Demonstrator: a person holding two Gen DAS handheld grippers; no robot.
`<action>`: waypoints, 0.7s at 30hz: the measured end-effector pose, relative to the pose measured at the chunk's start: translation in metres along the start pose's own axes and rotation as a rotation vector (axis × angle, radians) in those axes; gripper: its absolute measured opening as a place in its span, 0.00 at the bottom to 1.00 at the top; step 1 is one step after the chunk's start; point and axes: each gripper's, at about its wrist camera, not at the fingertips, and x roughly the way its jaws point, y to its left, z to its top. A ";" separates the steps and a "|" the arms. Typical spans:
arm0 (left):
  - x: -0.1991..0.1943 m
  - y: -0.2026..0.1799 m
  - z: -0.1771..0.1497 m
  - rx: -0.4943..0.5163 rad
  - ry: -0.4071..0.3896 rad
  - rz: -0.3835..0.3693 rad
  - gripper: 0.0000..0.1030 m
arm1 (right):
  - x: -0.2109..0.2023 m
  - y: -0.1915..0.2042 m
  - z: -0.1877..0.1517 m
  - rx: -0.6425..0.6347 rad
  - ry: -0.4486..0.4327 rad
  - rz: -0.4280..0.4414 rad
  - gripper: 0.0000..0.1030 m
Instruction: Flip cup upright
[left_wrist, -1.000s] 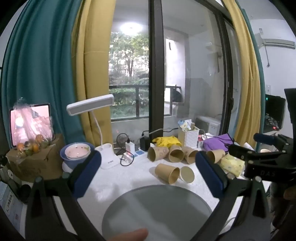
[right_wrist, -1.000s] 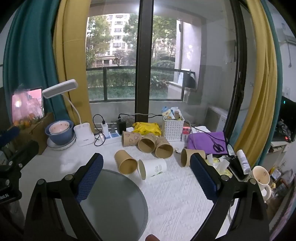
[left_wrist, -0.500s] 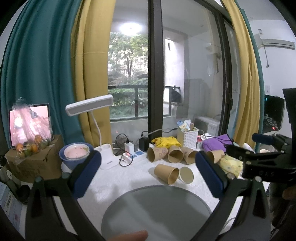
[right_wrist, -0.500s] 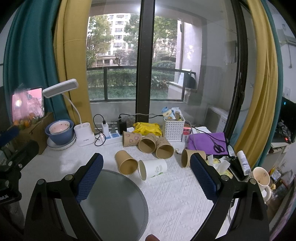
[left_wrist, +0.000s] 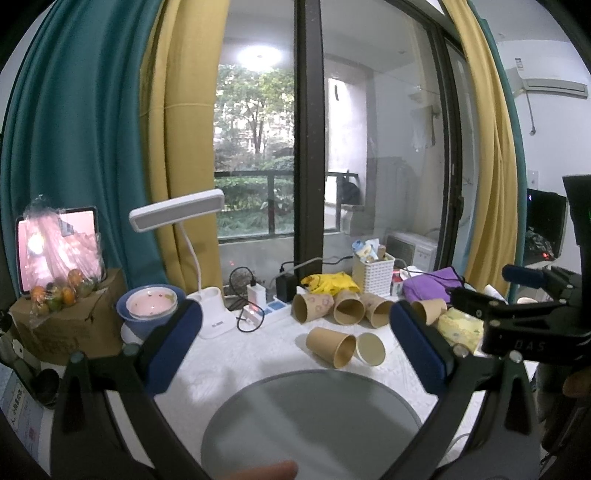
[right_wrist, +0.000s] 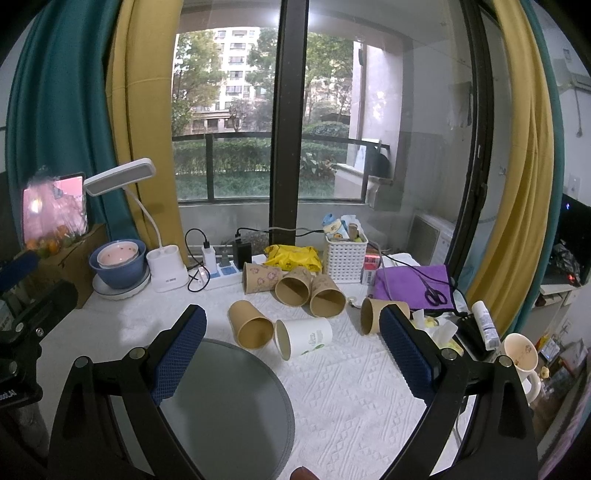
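Observation:
Several paper cups lie on their sides on the white tablecloth. A brown cup (right_wrist: 250, 328) and a white cup (right_wrist: 303, 338) lie nearest, just beyond a round grey mat (right_wrist: 225, 402); they also show in the left wrist view as the brown cup (left_wrist: 330, 346) and the white cup (left_wrist: 370, 353). Three brown cups (right_wrist: 291, 286) lie further back, and another (right_wrist: 382, 314) to the right. My right gripper (right_wrist: 293, 347) is open and empty above the mat's right side. My left gripper (left_wrist: 295, 347) is open and empty above the mat.
A white desk lamp (right_wrist: 166, 269), a blue bowl (right_wrist: 118, 264), a power strip (right_wrist: 218, 271), a white basket (right_wrist: 345, 258) and a purple cloth with scissors (right_wrist: 417, 288) line the back. A mug (right_wrist: 519, 352) stands at the right edge. The right gripper shows in the left wrist view (left_wrist: 524, 317).
Both grippers have held almost still; the views shift only slightly. Nothing was taken hold of.

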 end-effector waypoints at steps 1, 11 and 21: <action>0.000 -0.001 0.000 0.001 -0.001 0.000 0.99 | 0.000 0.000 0.001 0.000 -0.002 -0.001 0.94; -0.001 -0.003 0.000 0.004 0.000 -0.001 0.99 | 0.000 -0.001 0.000 0.000 -0.003 0.000 0.94; -0.001 -0.004 0.000 0.004 0.000 -0.001 0.99 | 0.001 -0.001 0.000 0.000 -0.004 0.000 0.94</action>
